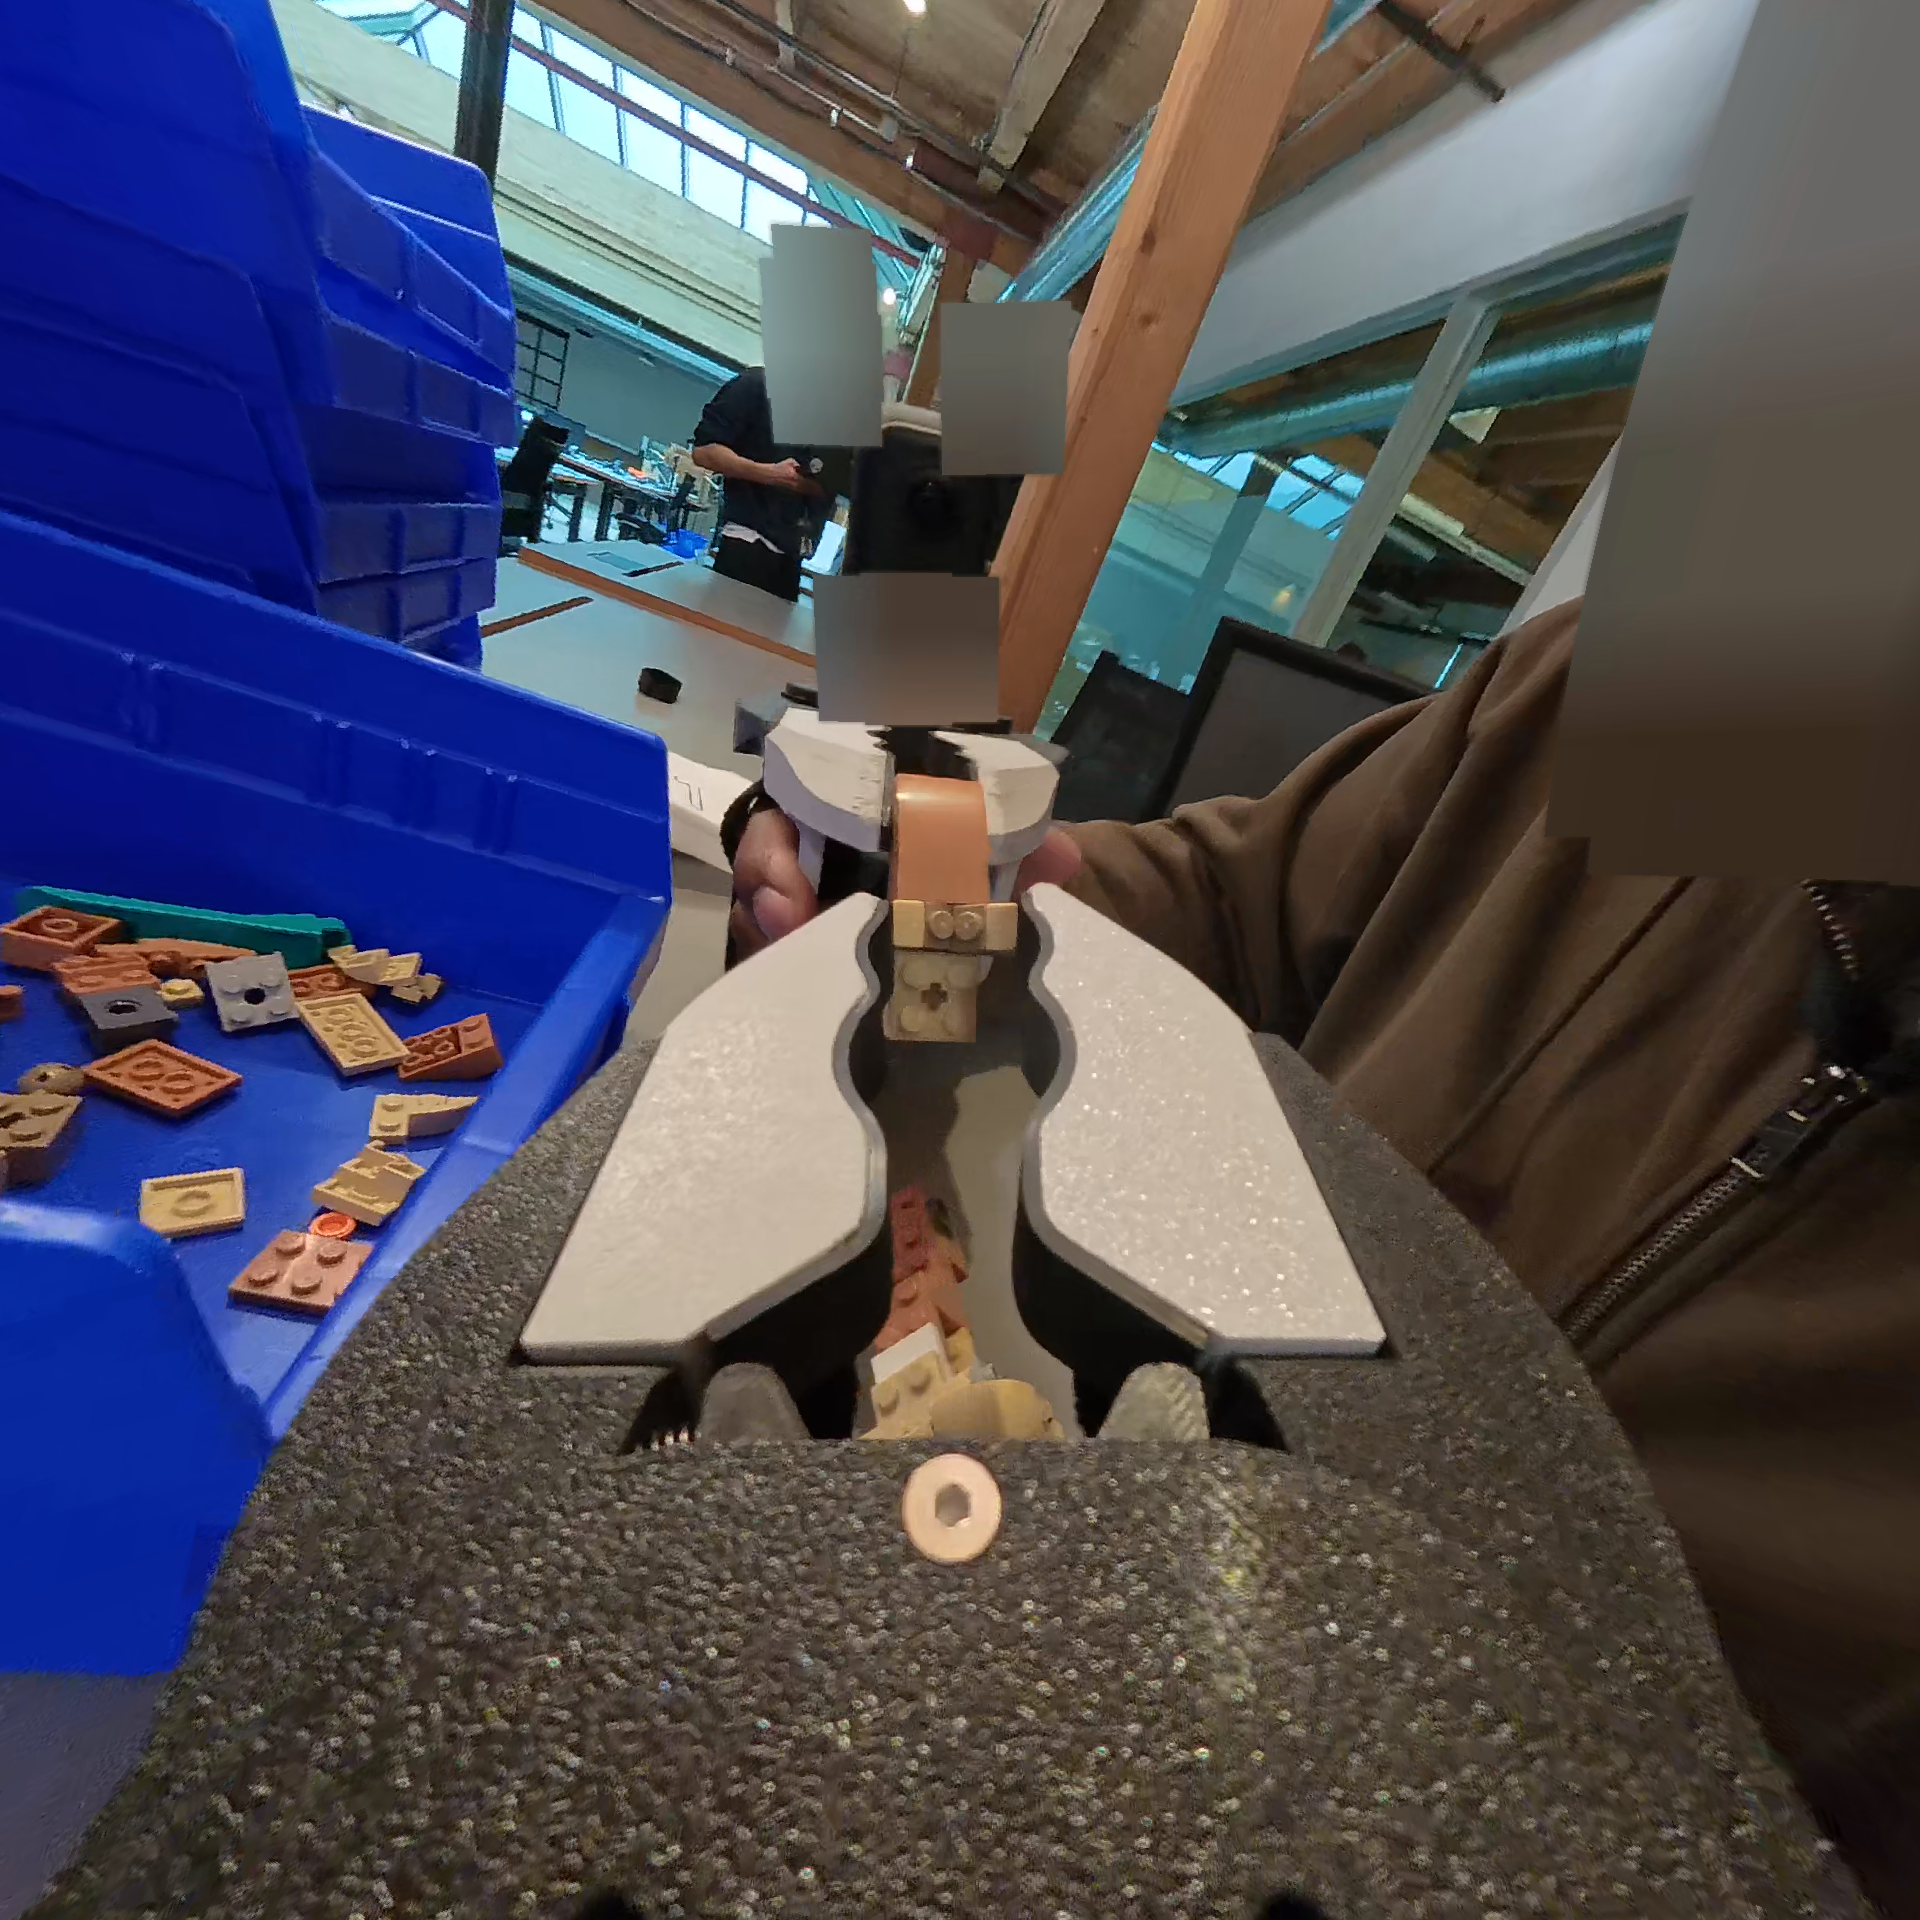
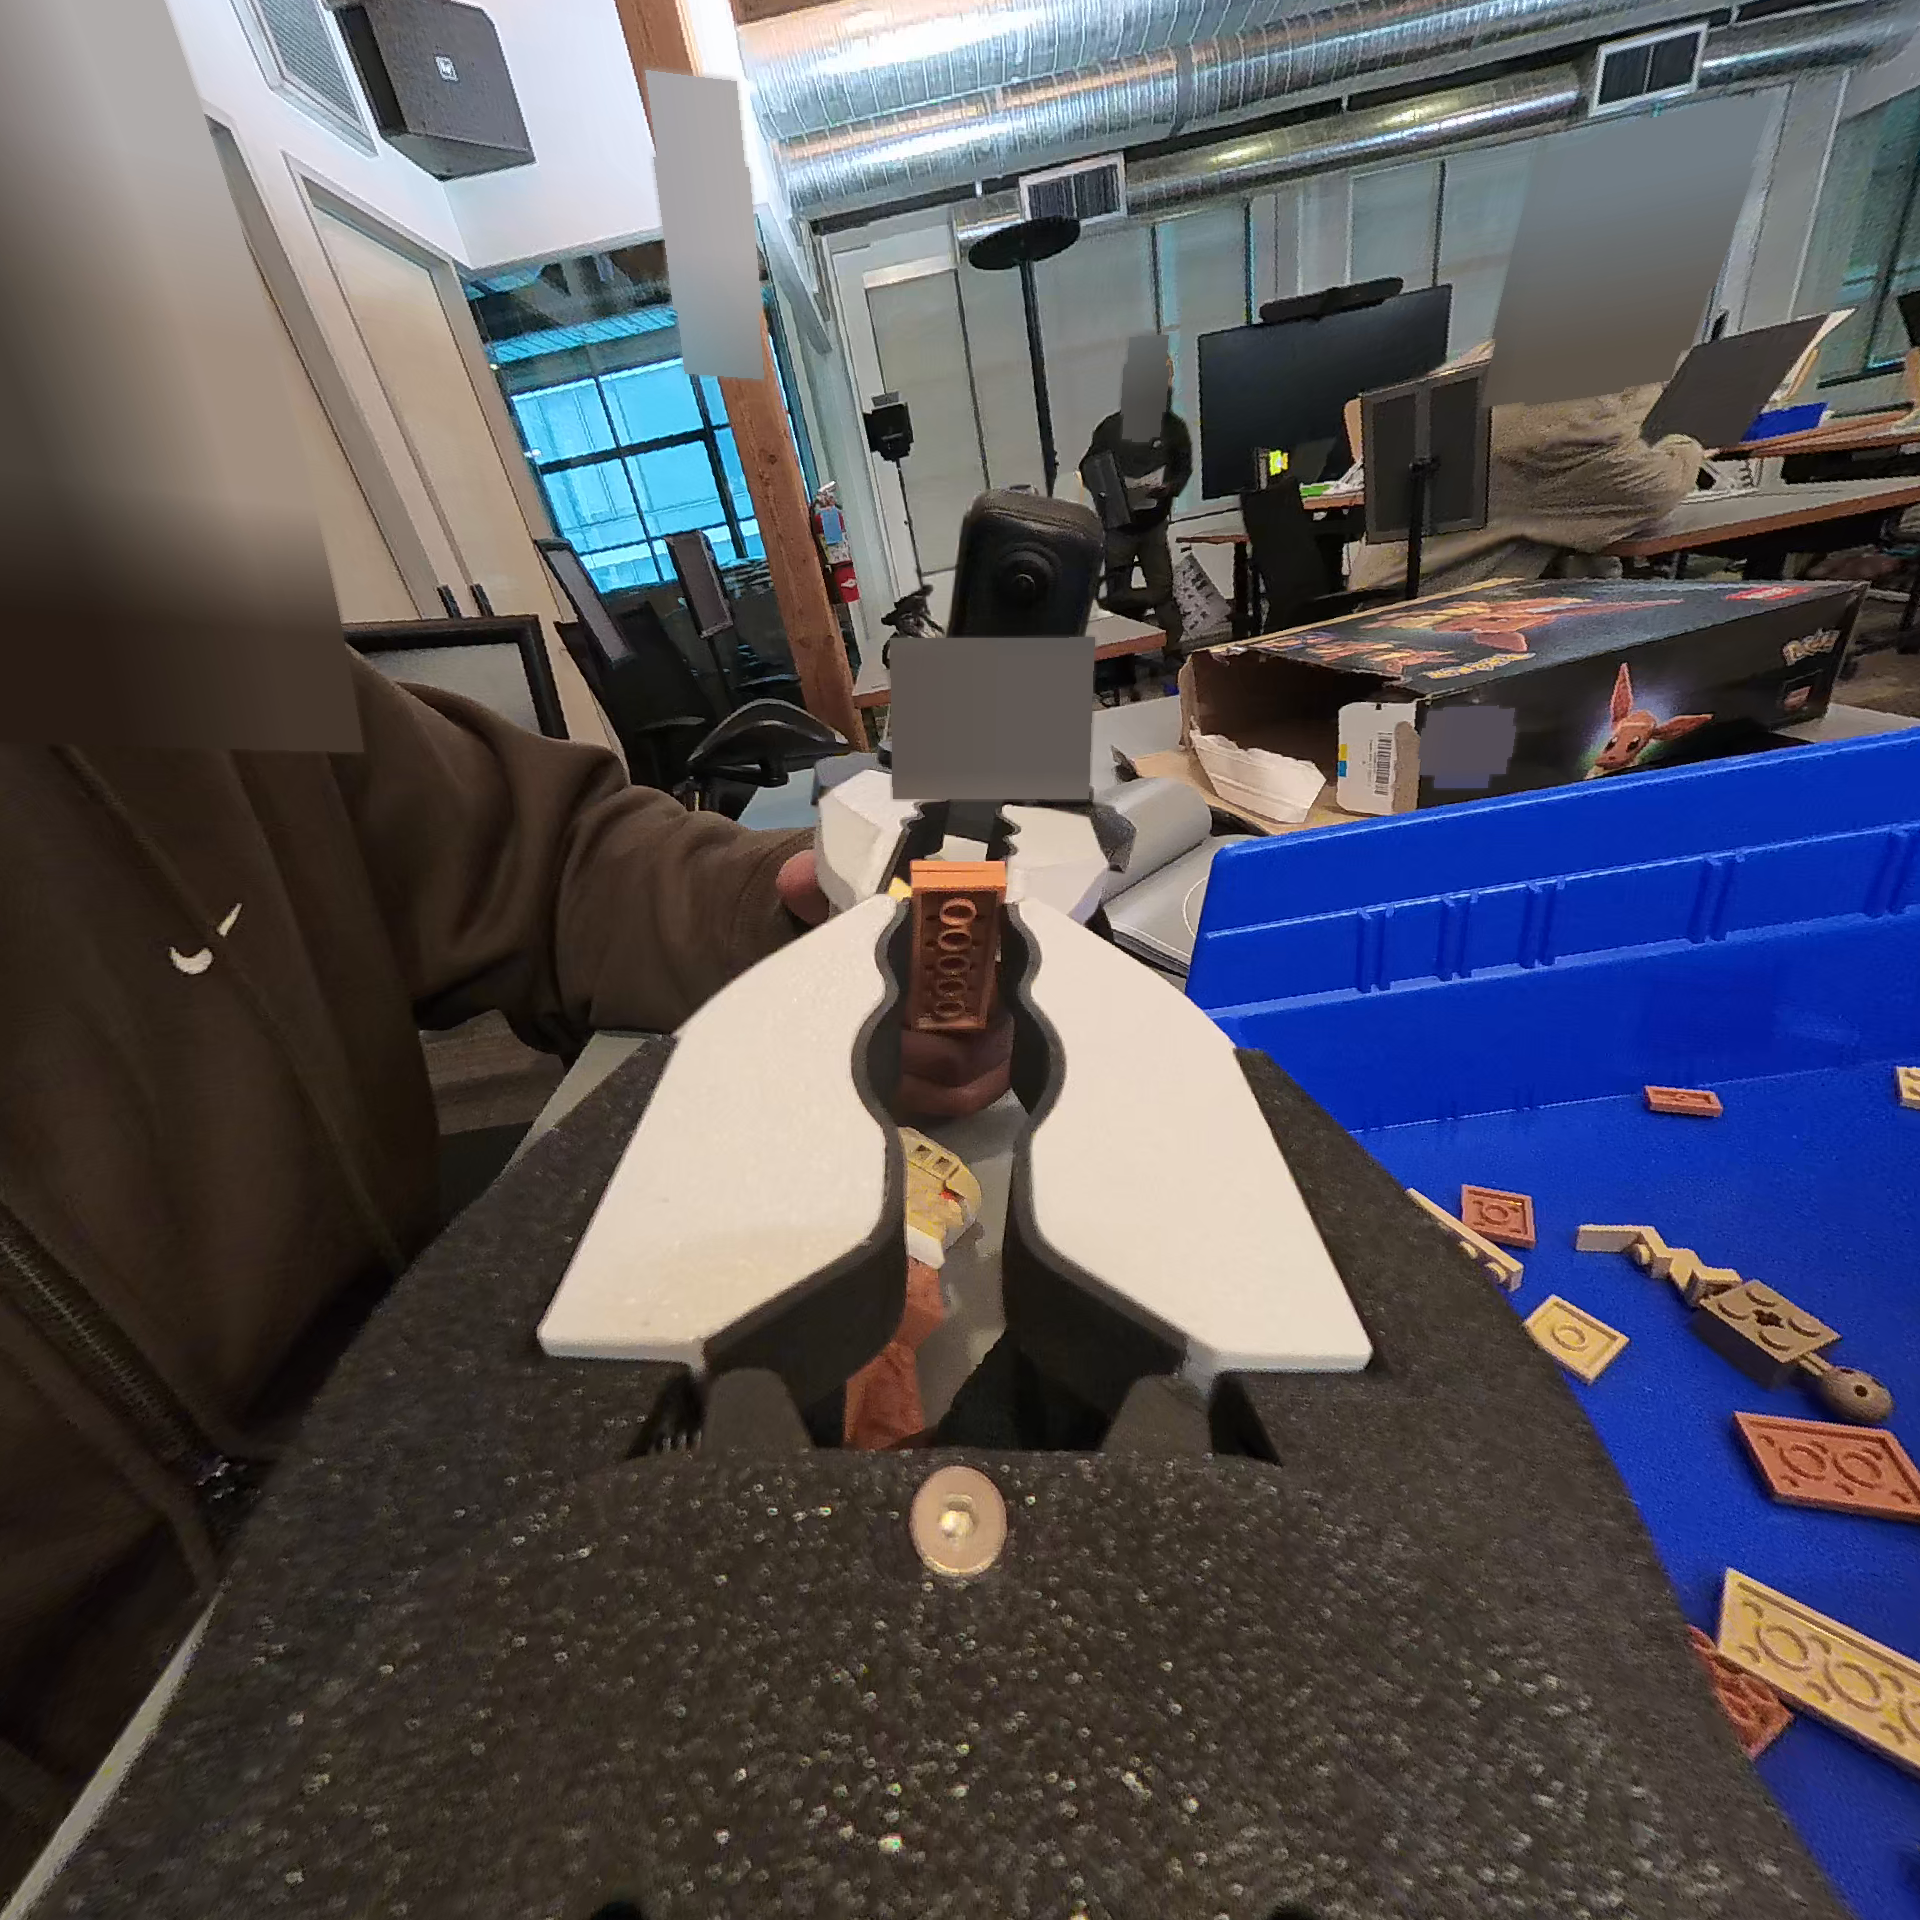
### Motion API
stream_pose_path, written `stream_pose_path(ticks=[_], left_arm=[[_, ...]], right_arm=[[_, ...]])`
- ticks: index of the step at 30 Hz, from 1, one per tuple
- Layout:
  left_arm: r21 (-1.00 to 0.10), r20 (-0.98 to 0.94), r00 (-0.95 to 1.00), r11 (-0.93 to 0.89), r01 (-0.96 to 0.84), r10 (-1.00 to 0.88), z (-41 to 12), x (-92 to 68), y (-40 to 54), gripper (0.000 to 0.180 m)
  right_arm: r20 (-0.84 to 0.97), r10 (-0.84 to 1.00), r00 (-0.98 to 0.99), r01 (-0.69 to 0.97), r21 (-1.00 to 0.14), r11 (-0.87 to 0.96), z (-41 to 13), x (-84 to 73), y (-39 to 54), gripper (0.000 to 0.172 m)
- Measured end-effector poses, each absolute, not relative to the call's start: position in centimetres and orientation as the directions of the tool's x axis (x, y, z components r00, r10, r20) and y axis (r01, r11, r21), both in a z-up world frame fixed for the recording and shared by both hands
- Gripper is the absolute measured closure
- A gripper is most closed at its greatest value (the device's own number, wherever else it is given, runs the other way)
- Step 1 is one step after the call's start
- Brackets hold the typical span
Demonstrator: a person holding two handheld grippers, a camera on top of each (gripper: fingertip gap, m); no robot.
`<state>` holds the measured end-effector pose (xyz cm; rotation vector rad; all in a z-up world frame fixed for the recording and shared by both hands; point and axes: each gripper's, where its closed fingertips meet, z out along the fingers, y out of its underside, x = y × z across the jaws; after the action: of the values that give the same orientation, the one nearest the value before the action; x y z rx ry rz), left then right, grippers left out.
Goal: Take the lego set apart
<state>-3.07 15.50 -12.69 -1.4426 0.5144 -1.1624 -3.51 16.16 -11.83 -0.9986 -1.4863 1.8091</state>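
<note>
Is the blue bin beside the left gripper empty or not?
Not empty. Brown, tan and grey toy bricks lie scattered on the floor of the blue bin.

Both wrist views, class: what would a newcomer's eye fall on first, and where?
Dead centre, the two grippers meet tip to tip: the right gripper clamps an orange curved brick, and the left gripper closes on a tan brick assembly. Beside them, a bright blue bin holds scattered tan and brown plates.

Both wrist cameras sit close behind their fingers, facing each other, sharing the brick assembly (image 1: pixel 935 935).
</note>
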Motion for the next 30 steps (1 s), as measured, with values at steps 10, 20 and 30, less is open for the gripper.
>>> stream_pose_path(ticks=[10,20,30], left_arm=[[-0.953,0.276,0.471,-0.175,0.246,-0.838,-12.7,-3.2,15.5,0.158],[-0.915,0.314,0.401,-0.163,0.369,-0.861,-11.2,-4.6,15.0,0.158],[-0.930,0.264,0.415,-0.115,0.349,-0.871,-11.2,-4.6,14.7,0.159]], right_arm=[[-0.212,0.829,-0.518,0.028,-0.972,-0.232,-11.8,-3.6,16.4,0.156],[-0.199,0.841,-0.504,0.157,-0.978,-0.138,-14.2,-3.0,16.8,0.156],[-0.051,0.853,-0.519,0.345,-0.926,0.155,-19.8,-2.4,15.7,0.156]])
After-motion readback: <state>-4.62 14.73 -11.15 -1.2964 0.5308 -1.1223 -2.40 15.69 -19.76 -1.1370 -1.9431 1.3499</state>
